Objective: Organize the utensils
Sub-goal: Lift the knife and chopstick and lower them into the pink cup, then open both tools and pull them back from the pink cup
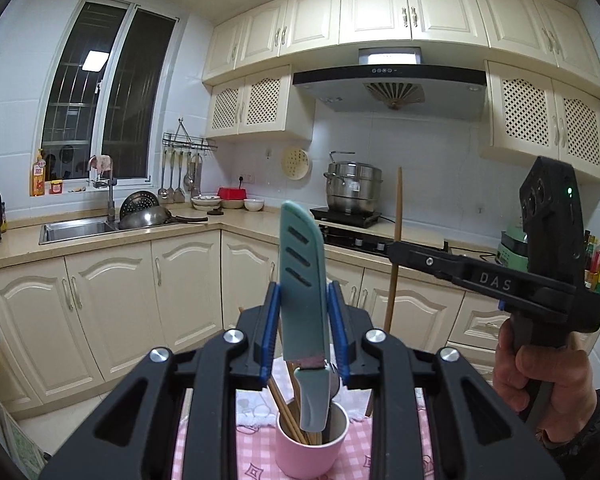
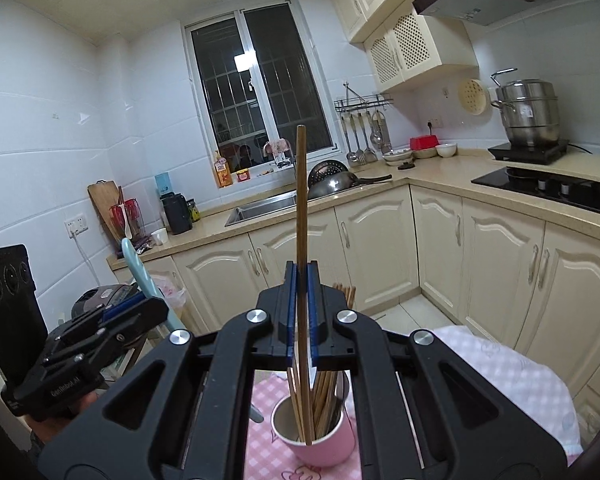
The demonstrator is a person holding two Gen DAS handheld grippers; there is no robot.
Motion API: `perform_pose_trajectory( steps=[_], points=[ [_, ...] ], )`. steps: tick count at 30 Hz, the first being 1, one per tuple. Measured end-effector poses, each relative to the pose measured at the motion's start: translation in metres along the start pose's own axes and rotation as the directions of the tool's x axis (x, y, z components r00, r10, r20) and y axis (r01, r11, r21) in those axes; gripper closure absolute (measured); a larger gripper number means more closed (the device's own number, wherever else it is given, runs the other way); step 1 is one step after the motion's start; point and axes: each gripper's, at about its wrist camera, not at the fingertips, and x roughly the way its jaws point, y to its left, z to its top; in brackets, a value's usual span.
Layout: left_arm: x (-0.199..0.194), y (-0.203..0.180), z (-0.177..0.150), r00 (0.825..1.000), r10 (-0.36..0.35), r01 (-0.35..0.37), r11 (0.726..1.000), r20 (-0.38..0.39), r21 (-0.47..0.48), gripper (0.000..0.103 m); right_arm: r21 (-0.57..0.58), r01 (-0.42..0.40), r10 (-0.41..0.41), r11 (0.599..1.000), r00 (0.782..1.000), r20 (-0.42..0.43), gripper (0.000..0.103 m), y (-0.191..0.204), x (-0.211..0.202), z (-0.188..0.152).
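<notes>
Blue pads of the left gripper (image 1: 305, 320) clamp a sheathed teal knife (image 1: 302, 280) upright, handle hanging into the pink cup (image 1: 312, 452) directly below. Beside it, the right gripper (image 2: 301, 304) pinches a wooden chopstick (image 2: 302, 208) vertically, its lower end inside the same cup.

chopsticks (image 2: 327, 396) in cup (image 2: 314, 446), cup on table (image 2: 512, 380)

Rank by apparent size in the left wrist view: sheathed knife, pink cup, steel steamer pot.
1. Sheathed knife, largest, but it sits nearest the camera.
2. Pink cup.
3. Steel steamer pot, smallest only because it stands far off.
</notes>
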Motion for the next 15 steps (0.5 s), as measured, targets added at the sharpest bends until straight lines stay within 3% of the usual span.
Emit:
perform_pose_trajectory(
  steps=[8,15],
  points=[
    [0.021,0.006,-0.002,1.000,-0.004,0.005,1.000,-0.031,0.005,0.080,-0.014,0.006,-0.007,1.000,1.000,-0.005,0.097,0.000,0.023,0.005],
    [0.044,0.010,-0.017,0.996,-0.007,0.006,1.000,-0.094,-0.009,0.080,-0.006,0.011,-0.011,1.000,0.999,-0.051,0.097,-0.003,0.047,-0.014]
  ],
)
